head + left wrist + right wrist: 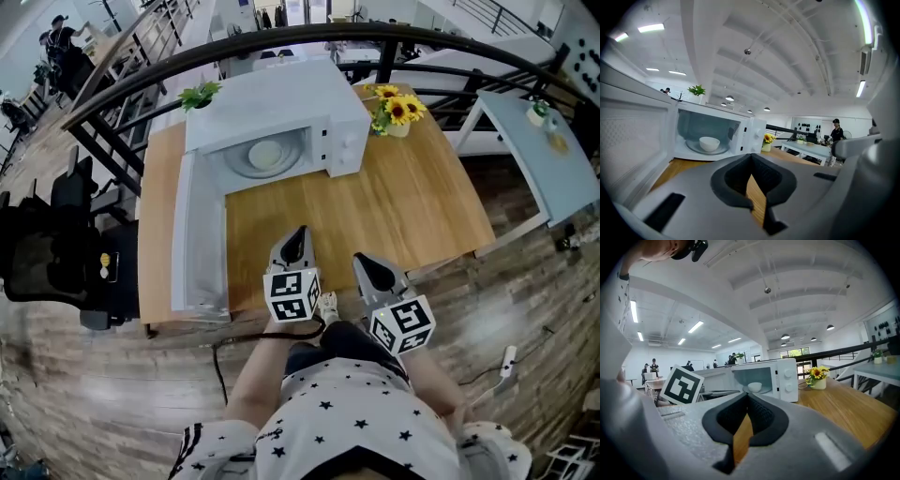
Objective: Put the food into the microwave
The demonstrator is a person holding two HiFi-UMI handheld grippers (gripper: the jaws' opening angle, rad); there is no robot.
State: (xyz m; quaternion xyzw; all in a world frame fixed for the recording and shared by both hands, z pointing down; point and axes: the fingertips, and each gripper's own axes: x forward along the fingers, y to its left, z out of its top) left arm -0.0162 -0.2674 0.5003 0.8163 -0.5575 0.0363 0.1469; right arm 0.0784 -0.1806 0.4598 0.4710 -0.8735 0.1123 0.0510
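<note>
Our left gripper (297, 232) and right gripper (367, 261) sit nearest, side by side over the near edge of the tabletop (394, 216), both pointing toward the microwave (281, 103). Each has its fingers (733, 180) pressed together at the tips with nothing between them. We see the white bowl (265, 154) upright, mouth up, on the round plate (239, 167) inside the microwave, well apart from both pairs of fingers and roughly ahead of the left pair; being round, it shows no long axis. The microwave's door (197, 234) stands open on its left side, reaching back toward the left gripper, and a pot of sunflowers (396, 111) stands just beside the microwave's right wall.
</note>
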